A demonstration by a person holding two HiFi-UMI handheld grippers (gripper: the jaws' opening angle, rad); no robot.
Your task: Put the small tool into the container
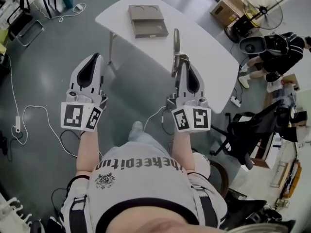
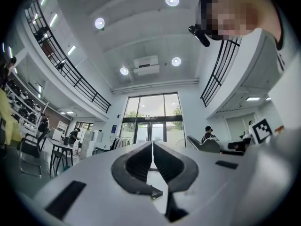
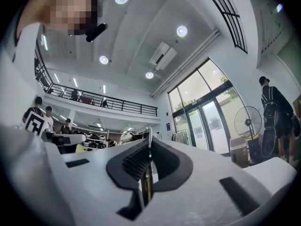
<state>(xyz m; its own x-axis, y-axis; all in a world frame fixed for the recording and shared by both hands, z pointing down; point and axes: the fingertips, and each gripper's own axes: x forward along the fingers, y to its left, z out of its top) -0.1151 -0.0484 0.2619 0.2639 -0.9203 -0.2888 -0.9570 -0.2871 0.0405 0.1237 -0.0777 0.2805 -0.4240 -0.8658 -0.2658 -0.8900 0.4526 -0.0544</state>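
In the head view both grippers are held up in front of the person, above the floor and the near edge of the white table (image 1: 204, 42). My right gripper (image 1: 178, 61) is shut on a small tool (image 1: 175, 45), a thin flat metal piece that sticks out past the fingertips. The right gripper view shows the tool (image 3: 149, 142) as a slim blade pinched between the black pads. My left gripper (image 1: 95, 58) is shut with nothing in it, its pads (image 2: 141, 161) meeting. The container (image 1: 147, 21), a flat brown box, lies on the far part of the table, well beyond both grippers.
A standing fan (image 1: 262, 9) and a cardboard box (image 1: 228, 6) are at the back right. A person (image 1: 274, 50) crouches at the right. A black office chair (image 1: 252, 130) stands near the table's right end. Cables (image 1: 34, 115) lie on the floor at the left.
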